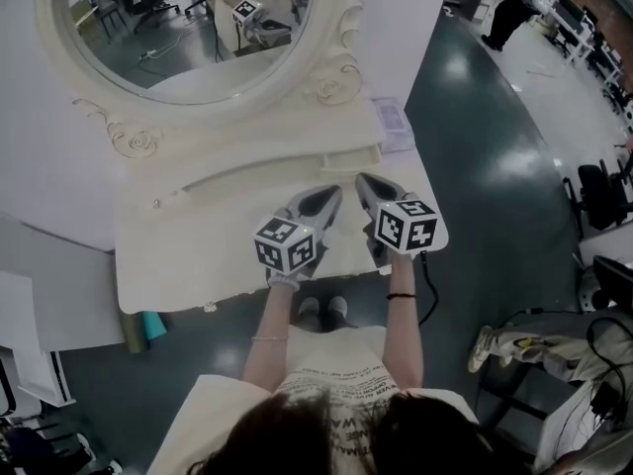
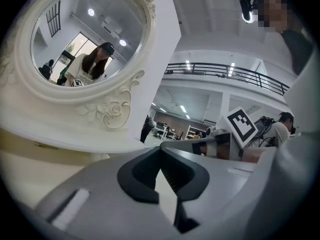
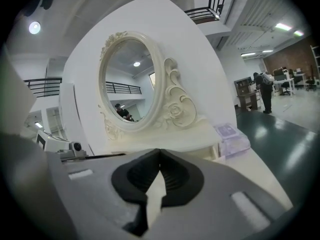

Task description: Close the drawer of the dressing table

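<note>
Left gripper (image 1: 332, 194), right gripper (image 1: 364, 180): jaws closed, empty, over dressing table (image 1: 178, 250), before mirror (image 1: 188, 28).

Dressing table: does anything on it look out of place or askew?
The small drawer under the mirror, towards the right, seems to jut out slightly, as if not pushed fully in. Nothing looks spilled or broken.

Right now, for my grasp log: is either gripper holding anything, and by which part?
Nothing is held: the grey left gripper and the grey right gripper are both shut, empty.
</note>
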`<state>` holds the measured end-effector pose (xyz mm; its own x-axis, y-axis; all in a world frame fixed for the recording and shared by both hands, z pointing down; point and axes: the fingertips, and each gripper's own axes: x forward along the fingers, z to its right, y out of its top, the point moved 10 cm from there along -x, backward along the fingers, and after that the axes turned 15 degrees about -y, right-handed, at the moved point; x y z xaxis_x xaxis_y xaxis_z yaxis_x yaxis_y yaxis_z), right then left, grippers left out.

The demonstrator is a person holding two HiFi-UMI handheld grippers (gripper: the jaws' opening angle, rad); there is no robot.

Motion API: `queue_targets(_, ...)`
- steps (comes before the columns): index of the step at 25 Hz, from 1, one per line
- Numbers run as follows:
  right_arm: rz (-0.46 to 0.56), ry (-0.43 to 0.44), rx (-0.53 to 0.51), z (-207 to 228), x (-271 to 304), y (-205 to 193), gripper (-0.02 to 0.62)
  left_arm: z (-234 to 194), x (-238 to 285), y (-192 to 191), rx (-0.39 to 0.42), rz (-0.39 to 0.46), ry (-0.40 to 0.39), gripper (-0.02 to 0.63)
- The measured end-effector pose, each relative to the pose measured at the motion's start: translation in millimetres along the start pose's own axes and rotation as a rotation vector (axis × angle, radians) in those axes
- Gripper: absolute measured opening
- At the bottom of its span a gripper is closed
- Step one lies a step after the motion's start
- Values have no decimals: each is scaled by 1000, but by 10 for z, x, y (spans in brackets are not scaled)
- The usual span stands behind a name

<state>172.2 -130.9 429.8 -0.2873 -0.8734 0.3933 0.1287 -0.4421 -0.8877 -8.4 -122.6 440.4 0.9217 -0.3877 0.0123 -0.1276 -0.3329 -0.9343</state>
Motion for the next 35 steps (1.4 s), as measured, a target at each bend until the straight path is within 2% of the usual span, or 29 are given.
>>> queue_targets(13, -108, -131, 19, 134, 278, -197, 3, -216, 60, -220, -72, -55, 11, 2)
queue_targets(26, -196, -152, 58, 215, 492, -331, 31, -306, 87, -337, -102, -92, 25, 2)
queue_targets(35, -258, -194, 22, 263, 633, -407, 74, -415, 118, -375, -119, -97, 42, 2)
